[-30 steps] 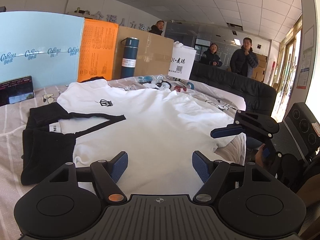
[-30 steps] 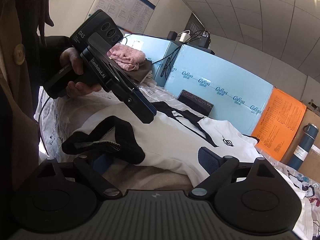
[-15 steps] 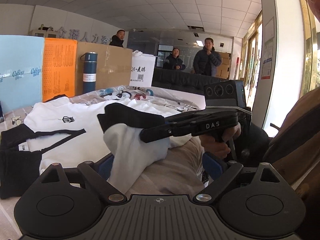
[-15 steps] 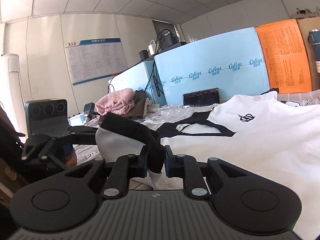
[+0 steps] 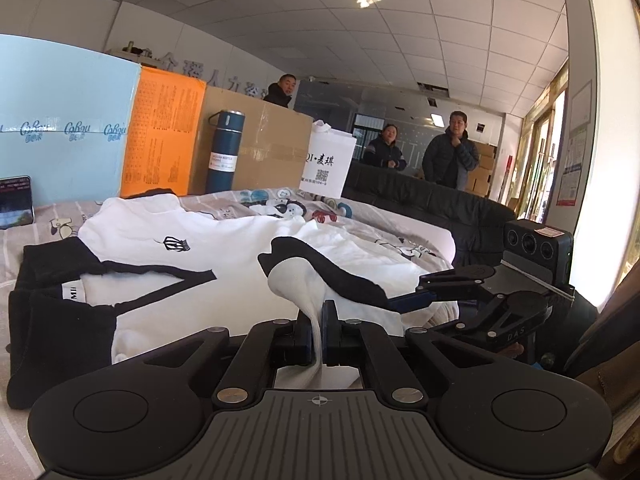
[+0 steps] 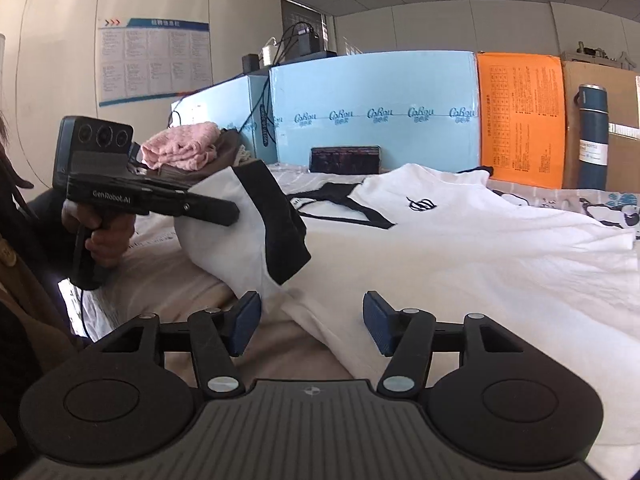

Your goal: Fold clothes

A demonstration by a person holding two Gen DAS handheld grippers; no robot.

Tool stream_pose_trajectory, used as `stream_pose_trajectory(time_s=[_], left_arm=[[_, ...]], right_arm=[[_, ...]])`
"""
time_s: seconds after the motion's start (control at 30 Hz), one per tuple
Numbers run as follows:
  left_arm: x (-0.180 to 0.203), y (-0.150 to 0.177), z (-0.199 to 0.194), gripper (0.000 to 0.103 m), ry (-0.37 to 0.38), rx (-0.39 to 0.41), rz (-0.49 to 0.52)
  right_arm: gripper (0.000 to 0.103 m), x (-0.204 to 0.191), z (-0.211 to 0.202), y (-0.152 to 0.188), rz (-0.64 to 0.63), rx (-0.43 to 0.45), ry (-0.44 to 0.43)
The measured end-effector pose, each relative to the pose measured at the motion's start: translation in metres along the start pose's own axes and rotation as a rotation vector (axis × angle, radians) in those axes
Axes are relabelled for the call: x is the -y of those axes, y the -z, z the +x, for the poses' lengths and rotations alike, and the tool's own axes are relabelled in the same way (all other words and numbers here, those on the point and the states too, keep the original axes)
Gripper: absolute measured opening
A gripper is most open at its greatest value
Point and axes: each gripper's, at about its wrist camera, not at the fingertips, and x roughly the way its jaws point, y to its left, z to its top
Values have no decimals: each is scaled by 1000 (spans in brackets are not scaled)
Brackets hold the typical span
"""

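My left tongs (image 5: 319, 334) are pinched tight on a white fold of the sleeve (image 5: 304, 280), which rises from between the pads and bends over to its black cuff (image 5: 320, 264) just beyond. In the right-wrist view that same sleeve (image 6: 240, 232) hangs lifted from the left tongs' tip (image 6: 212, 210), the cuff drooping toward the bed.

My right tongs (image 6: 311, 326) stand wide, holding nothing. The shirt's white hem edge (image 6: 320, 320) lies between the blue pads (image 6: 378, 326) but below them; whether cloth touches either pad, I cannot tell. From the left camera the right tongs (image 5: 408, 300) reach in from the right, their tip close by the cuff.

Past both tongs the shirt (image 6: 460, 240) lies spread flat on the bed (image 5: 400, 232), small crown logo (image 6: 420, 203) up, black trim at the collar, its other black sleeve (image 5: 48, 320) folded at the far left.

Farther on stand a blue board (image 6: 372, 120), an orange sheet (image 6: 520, 120), a flask (image 5: 225, 152) against cardboard, a phone (image 6: 346, 159) and a pink cloth (image 6: 180, 152).
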Motion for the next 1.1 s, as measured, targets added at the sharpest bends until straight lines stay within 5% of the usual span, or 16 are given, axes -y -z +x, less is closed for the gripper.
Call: stream_pose_trajectory(time_s=[0.4,0.6,0.8,1.1], left_arm=[[-13,-9,5,3,11,11,-39],[-14,-11,11,5,17,4,-54],[-10,-11,13,0,-1,13,-23],[-42,-46,23,0,-218,107,66]], right_arm=[[46,28,-61,30,-215,-242,475],[36,28,-62,34,-379,-291,535],[4,37,-64,26,-372,-315,496],[3,84,-59,-28,-305,-157,458]])
